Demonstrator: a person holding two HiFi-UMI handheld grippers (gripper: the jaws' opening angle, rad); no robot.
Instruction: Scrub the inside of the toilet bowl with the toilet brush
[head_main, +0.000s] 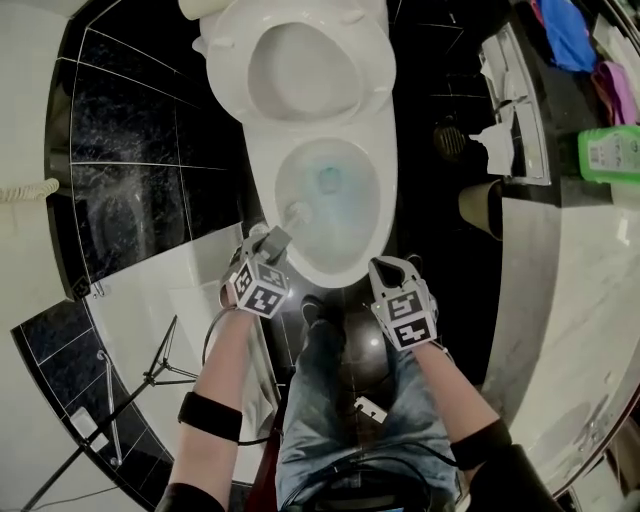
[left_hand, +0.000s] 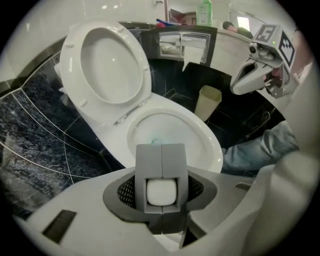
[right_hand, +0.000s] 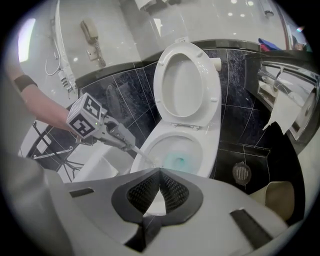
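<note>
Clamping toilet brush (left_hand: 161, 192) by handle: left gripper (left_hand: 161, 150), jaws pressed on both sides of white shaft, pointing steeply down. Brush end crosses near-left rim into toilet bowl (head_main: 262, 190), close to inner wall, beside blue water (head_main: 329, 180). Right gripper (right_hand: 160, 172): jaws together, nothing between them, hovering over bowl's near edge, apart from brush. Seat and lid (head_main: 300, 70) raised. Beige bin (left_hand: 207, 102) on floor beside toilet.

Black tiled floor (head_main: 420, 185) is carrying a white toilet (head_main: 385, 200) at its centre. A round drain (head_main: 450, 140) is sitting flush just right of the toilet, and a beige bin (head_main: 480, 207) is standing near the drain. A counter (head_main: 565, 270) at right is bearing a green bottle (head_main: 610, 152) and coloured cloths (head_main: 570, 35).
</note>
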